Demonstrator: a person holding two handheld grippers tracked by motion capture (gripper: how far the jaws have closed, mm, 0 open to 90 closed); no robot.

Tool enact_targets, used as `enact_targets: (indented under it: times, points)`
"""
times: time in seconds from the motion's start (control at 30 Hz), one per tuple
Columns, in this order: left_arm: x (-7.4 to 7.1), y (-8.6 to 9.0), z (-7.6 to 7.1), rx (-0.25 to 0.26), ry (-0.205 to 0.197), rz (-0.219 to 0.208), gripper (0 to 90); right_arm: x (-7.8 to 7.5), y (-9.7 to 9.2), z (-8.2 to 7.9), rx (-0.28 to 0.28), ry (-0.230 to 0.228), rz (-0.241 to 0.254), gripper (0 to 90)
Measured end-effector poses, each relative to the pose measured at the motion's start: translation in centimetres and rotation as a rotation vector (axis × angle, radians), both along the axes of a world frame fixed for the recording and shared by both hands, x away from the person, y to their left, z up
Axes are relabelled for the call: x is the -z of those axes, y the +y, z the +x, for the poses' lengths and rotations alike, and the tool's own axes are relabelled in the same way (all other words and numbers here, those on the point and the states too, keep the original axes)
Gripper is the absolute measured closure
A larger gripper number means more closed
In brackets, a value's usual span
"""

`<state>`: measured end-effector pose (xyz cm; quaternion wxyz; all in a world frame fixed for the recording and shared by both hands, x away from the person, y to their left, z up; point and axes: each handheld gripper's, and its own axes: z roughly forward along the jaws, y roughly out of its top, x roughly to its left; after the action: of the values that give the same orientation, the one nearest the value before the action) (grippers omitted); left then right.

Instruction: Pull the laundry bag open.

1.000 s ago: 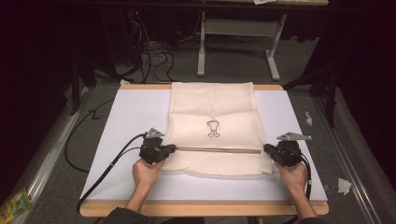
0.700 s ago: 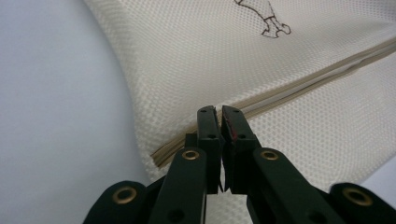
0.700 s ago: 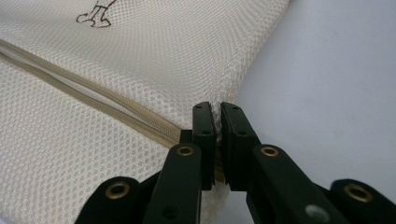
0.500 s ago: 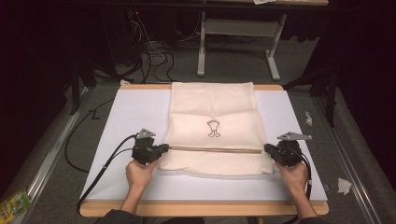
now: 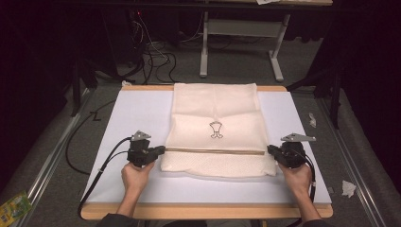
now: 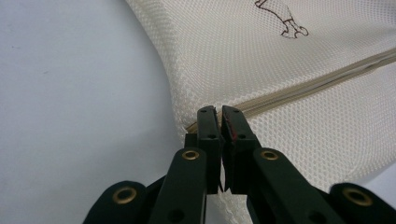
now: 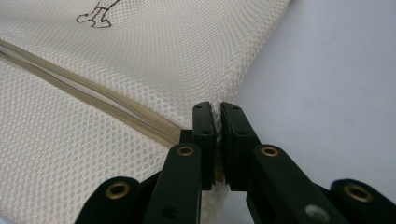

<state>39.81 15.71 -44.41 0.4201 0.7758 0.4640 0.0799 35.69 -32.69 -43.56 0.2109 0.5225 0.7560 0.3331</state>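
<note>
A cream mesh bag [image 5: 215, 109] lies flat on a white board [image 5: 132, 113], with a small brown emblem [image 5: 215, 130] printed above its tan zipper [image 5: 213, 151]. My left gripper [image 5: 163, 149] is shut on the bag's left edge at the zipper's end; in the left gripper view its jaws [image 6: 219, 116] pinch the mesh [image 6: 289, 70] there. My right gripper [image 5: 270, 149] is shut on the right end of the zipper. In the right gripper view a sliver of mesh [image 7: 140, 60] shows between the jaws of that gripper [image 7: 217, 112]. The zipper runs taut between the two.
The board rests on a wooden table [image 5: 203, 211]. Cables [image 5: 99, 170] trail off the left side. Paper scraps [image 5: 349, 188] and a green packet [image 5: 12, 208] lie on the floor. A metal table frame [image 5: 236, 42] stands beyond the far edge.
My left gripper has moved left, drawing the bag's left edge and zipper end outward with it. The right gripper has kept still.
</note>
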Motion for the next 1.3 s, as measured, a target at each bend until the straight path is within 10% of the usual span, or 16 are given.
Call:
enact_targets:
  times: [1.3]
  points:
    - [1.0, 0.1, -0.2, -0.022, 0.008, 0.061, 86.5, 1.0, -0.4, 0.5, -0.007, 0.053, 0.026, 84.3]
